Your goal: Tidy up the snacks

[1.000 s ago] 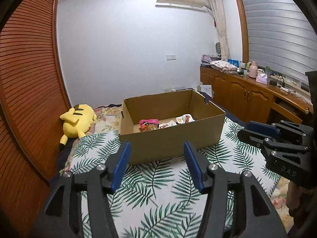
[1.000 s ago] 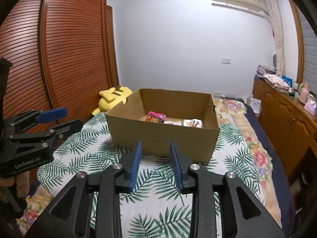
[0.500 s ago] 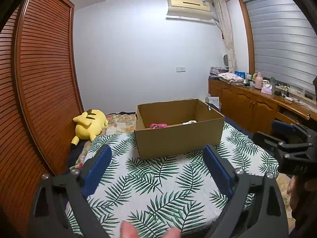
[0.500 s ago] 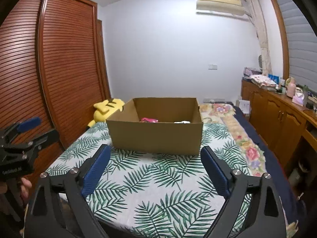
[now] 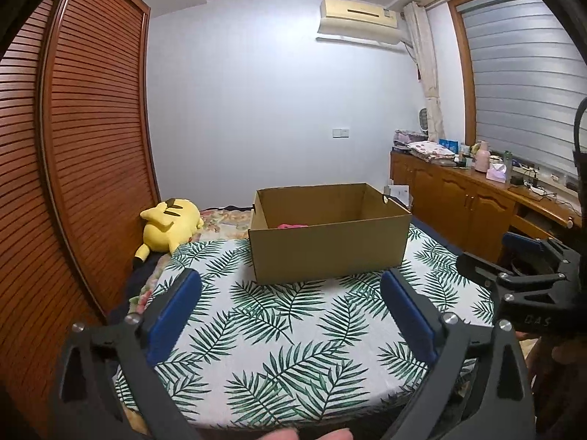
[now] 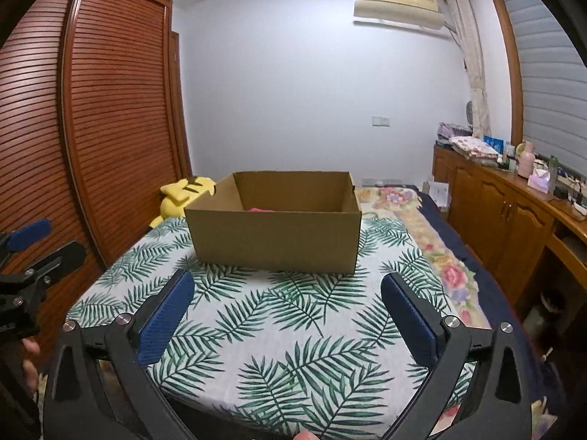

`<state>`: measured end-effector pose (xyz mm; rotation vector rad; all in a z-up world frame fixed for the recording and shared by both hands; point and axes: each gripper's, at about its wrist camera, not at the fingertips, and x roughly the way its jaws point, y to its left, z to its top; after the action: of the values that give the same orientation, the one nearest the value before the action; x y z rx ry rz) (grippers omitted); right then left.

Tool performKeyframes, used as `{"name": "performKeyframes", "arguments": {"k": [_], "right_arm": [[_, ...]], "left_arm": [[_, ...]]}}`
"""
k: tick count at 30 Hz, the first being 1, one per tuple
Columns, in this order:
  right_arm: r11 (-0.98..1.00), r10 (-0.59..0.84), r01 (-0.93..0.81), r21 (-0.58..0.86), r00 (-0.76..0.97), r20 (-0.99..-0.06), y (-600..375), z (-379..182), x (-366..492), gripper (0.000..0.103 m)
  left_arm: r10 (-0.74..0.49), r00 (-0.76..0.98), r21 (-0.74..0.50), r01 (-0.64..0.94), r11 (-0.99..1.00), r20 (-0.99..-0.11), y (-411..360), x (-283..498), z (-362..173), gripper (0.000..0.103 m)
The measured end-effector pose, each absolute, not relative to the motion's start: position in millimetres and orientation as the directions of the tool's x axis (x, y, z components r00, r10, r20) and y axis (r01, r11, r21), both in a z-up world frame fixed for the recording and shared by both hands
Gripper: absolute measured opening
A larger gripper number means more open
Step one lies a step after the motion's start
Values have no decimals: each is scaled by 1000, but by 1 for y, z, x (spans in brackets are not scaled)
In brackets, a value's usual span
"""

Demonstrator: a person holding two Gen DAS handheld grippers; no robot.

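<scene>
An open cardboard box stands on the leaf-print bed cover. Over its near wall only the top of a pink snack packet shows; the rest of the contents are hidden. My left gripper hovers well short of the box, its jaws still opening wide with nothing between the blue pads. My right gripper is likewise back from the box, jaws opening wide and empty. Each gripper also shows in the other's view: the right gripper at the right edge, the left gripper at the left edge.
A yellow plush toy lies at the bed's far left beside a slatted wooden wardrobe. A wooden cabinet with clutter on top runs along the right wall. The leaf-print cover spreads between the grippers and the box.
Both grippers have drawn back from the box and their jaws have spread from narrow to wide. The box now looks smaller and most snacks inside have dropped out of sight.
</scene>
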<state>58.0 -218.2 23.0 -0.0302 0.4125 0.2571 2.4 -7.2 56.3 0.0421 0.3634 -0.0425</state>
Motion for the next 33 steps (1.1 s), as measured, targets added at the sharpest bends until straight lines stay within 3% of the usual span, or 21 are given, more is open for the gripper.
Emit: {"name": "performKeyframes", "arguments": {"k": [33], "right_arm": [[977,198,-211,11,896,-398,-222,12,45,103]], "left_arm": [[9,926,30,3,1000,-378,1,-4,39,102]]}}
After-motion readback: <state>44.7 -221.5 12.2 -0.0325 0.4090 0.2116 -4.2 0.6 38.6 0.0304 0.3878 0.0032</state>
